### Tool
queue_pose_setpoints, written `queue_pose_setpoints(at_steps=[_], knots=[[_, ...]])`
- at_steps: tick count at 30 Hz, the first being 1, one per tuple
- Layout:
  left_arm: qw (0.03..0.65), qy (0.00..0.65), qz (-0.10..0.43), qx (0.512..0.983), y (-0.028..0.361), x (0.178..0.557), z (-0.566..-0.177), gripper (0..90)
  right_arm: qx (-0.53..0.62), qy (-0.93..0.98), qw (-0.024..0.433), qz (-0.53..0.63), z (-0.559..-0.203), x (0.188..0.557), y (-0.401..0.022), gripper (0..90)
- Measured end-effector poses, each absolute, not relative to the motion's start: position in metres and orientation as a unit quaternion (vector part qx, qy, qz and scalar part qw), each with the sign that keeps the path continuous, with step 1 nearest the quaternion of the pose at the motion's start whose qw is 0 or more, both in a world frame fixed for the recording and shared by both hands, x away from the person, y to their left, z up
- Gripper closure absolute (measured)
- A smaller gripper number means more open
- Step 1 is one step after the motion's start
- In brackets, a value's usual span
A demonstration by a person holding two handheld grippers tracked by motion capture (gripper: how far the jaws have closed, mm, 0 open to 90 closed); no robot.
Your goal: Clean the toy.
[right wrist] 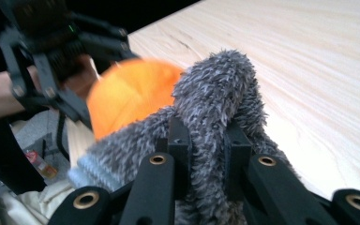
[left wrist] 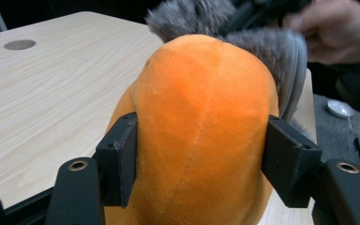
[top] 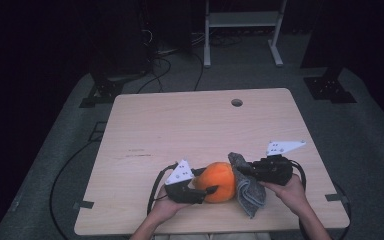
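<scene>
An orange plush ball [top: 221, 180] rests on the wooden table [top: 180, 130] near its front edge. My left gripper [top: 207, 191] comes at it from the left, and in the left gripper view [left wrist: 201, 154] both pads press into the orange ball's [left wrist: 201, 93] sides. A fuzzy grey cloth [top: 250, 192] drapes against the ball's right side. My right gripper [top: 252, 167] is shut on a fold of that cloth [right wrist: 215, 89], pinched between its jaws [right wrist: 206, 140]. Beyond the cloth in the right gripper view, the ball [right wrist: 131, 93] looks blurred.
A round cable hole [top: 237, 102] sits near the table's far edge. A white metal frame [top: 240, 20] and dark stands rise on the floor behind, with cables trailing at the left. Both hands work close to the table's front edge.
</scene>
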State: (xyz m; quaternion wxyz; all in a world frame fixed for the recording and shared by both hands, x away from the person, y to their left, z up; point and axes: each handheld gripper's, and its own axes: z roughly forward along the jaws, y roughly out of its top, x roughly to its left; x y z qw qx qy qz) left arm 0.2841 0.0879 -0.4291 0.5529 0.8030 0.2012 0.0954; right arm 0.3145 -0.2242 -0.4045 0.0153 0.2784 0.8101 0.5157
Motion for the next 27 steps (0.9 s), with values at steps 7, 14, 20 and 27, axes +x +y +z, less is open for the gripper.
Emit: queue_pose_setpoints(at_steps=[7, 14, 20, 27], knots=[[0.565, 0.221, 0.088, 0.79, 0.094, 0.288, -0.427, 34.9, 0.22, 0.8, 0.008, 0.559, -0.389, 0.302, -0.209, 76.8], [0.56, 0.223, 0.105, 0.791, 0.097, 0.289, -0.426, 35.6, 0.252, 0.834, 0.053, 0.489, -0.403, 0.307, -0.205, 76.6], [0.545, 0.215, 0.123, 0.801, 0.085, 0.285, -0.427, 36.1, 0.205, 0.817, 0.048, 0.536, -0.386, 0.294, -0.192, 76.1], [0.556, 0.237, 0.11, 0.789, 0.091, 0.291, -0.43, 34.8, 0.248, 0.828, 0.066, 0.498, -0.401, 0.302, -0.205, 76.0]])
